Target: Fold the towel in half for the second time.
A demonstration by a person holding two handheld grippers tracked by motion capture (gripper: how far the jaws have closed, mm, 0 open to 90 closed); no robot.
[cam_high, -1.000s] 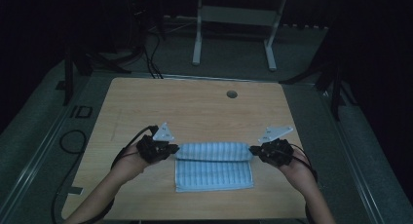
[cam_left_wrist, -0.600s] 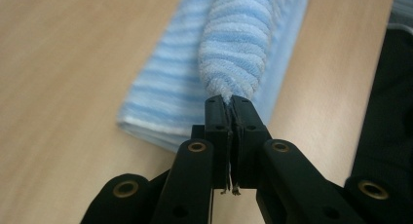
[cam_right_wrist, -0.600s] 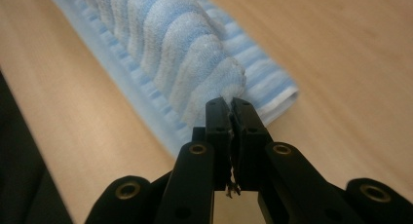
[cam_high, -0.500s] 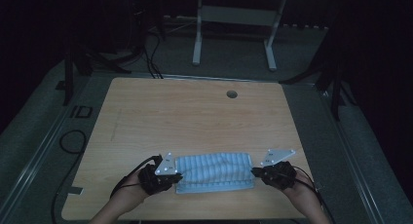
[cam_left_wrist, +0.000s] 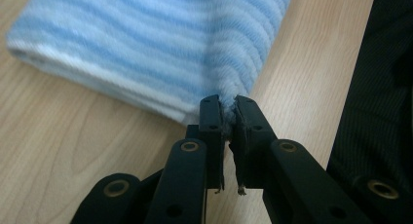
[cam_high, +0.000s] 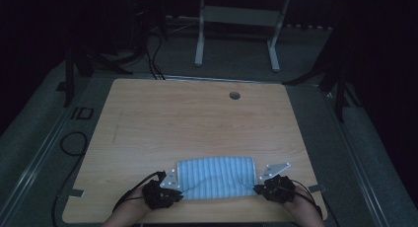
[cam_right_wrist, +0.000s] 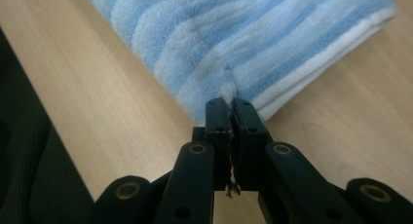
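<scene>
On table (cam_high: 197, 118), towel (cam_high: 215, 177) spans between both pinching hand-held grippers.

The bench (cam_high: 197, 118) is a light wood-grain top with rounded corners, standing on a grey carpeted floor (cam_high: 315, 54). A small round hole (cam_high: 234, 95) sits in the top near its far edge, a little right of the middle. A faint thin line (cam_high: 117, 128) runs along the left part of the surface.

One thing lies directly on the bench: a folded towel (cam_high: 216, 177) with light blue and white stripes, close to the near edge and about midway between left and right. It lies flat with its long side along that edge, its stripes running near to far, and a shallow crease crosses its top.
</scene>
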